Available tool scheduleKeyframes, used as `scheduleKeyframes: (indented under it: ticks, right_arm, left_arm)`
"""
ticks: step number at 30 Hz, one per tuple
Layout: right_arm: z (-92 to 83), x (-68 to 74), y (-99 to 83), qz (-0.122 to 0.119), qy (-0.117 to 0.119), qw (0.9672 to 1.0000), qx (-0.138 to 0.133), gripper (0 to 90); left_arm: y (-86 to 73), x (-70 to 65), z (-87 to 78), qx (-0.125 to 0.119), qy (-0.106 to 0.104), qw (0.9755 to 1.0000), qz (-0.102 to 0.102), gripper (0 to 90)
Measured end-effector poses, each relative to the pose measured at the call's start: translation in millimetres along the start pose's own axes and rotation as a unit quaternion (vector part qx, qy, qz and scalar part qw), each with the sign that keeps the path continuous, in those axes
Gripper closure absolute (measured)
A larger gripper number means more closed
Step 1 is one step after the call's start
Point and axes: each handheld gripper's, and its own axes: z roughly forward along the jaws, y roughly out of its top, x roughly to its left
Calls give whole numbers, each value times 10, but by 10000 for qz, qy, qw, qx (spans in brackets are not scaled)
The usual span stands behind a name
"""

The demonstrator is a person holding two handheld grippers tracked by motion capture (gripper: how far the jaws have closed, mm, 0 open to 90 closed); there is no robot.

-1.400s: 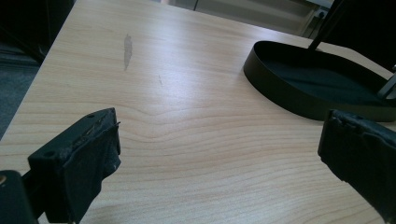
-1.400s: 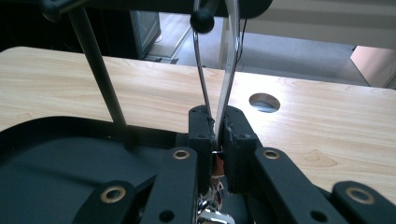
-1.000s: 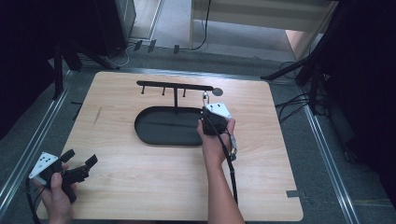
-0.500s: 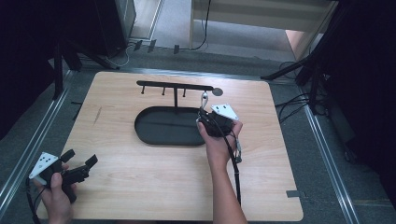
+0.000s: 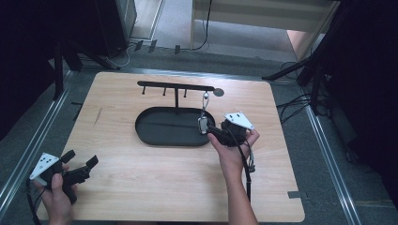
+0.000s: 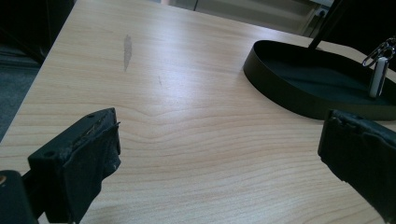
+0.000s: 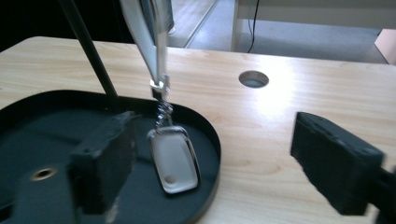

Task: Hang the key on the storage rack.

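Note:
A black stand has an oval tray [image 5: 157, 136] and a T-shaped hook bar [image 5: 176, 86]. A key fob with a white tag [image 5: 202, 124] hangs by a silver clip [image 5: 205, 98] from the bar's right end, its tag down at the tray's right rim. My right gripper [image 5: 212, 132] is open just right of the tag. In the right gripper view the tag [image 7: 173, 161] dangles beside the left jaw, inside the open right gripper [image 7: 219, 163]. My left gripper [image 5: 80, 158] is open near the table's front left corner, holding nothing. It points toward the tray [image 6: 289, 93].
The wooden table [image 5: 141, 187] has a round cable hole [image 5: 218, 92] behind the bar's right end. A grey scuff [image 6: 127, 46] marks the left side. A metal rail [image 5: 28, 150] runs along the left edge. Cables and dark stands crowd the floor behind and right.
My right gripper has drawn back to the right and toward the person, away from the hook bar, and turned to point left at the tag. The left gripper has stayed put.

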Motion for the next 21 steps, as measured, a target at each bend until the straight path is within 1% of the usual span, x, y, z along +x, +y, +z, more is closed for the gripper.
scheduleKeyframes:
  ticks: [2, 3, 5, 6, 9, 11, 14, 18, 19, 20, 21]
  right_arm:
    - [-63, -60, -45, 57, -2, 10000, -9, 105]
    - [-63, -60, -45, 57, -2, 10000, -9, 105]
    - [-109, -109, -79, 120, -8, 9999, 10, 26]
    - [-123, -129, -92, 117, 26, 9999, 14, 1]
    - [-220, -216, -166, 112, 136, 9998, -12, 0]
    - [-242, -235, -184, 129, 146, 9998, -10, 0]
    - [-321, -321, -261, 107, 72, 9999, 5, 0]
    - [-396, -410, -329, 141, 1, 9999, 5, 0]
    - [-396, -410, -329, 141, 1, 9999, 5, 0]
    - [-437, -460, -369, 142, -52, 9999, -7, 0]
    - [-437, -460, -369, 142, -52, 9999, -7, 0]
  left_arm:
    - [0, -1, 0, 3, -8, 10000, -4, 0]
    - [0, -1, 0, 3, -8, 10000, -4, 0]
    - [0, -4, 1, 5, 0, 10000, 3, 0]
    - [0, -4, 1, 4, 1, 10000, 2, 0]
    - [0, -5, 1, 3, 1, 10000, 4, 0]
    - [0, -6, 2, 6, 0, 10000, 6, 0]
    - [-1, -8, 2, 4, 5, 10000, 10, 0]
    - [-2, -12, 1, 21, 5, 10000, 27, 0]
    - [-2, -12, 2, 22, 7, 10000, 28, 0]
    - [-2, -13, 1, 23, 9, 10000, 30, 0]
    - [-2, -13, 1, 23, 9, 10000, 30, 0]
